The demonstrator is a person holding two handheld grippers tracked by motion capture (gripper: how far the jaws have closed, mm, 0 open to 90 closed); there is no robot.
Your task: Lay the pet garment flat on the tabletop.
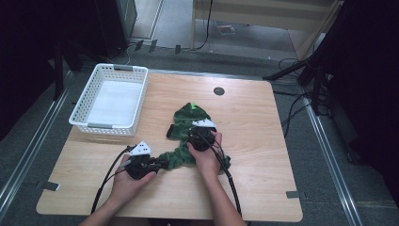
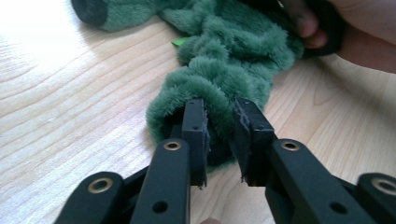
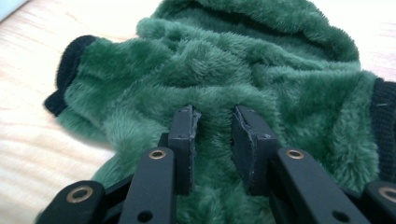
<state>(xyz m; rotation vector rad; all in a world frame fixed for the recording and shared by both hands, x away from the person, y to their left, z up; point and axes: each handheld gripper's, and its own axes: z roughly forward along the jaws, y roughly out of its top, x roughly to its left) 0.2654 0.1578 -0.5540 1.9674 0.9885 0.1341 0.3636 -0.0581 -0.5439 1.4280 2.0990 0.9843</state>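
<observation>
Lying crumpled, fuzzy green garment (image 1: 190,127)

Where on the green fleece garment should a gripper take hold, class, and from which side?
Grip the bunched, rolled end of the green fleece garment nearest the person, coming in low along the table. That fold stands up thick enough to pinch; the left gripper already has it between its jaws.

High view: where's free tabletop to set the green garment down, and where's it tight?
Free: the right side of the table, past the green fleece garment; also the far strip around the round grommet. Tight: near-centre, left gripper and right gripper on the garment. White basket takes the far-left corner.
</observation>
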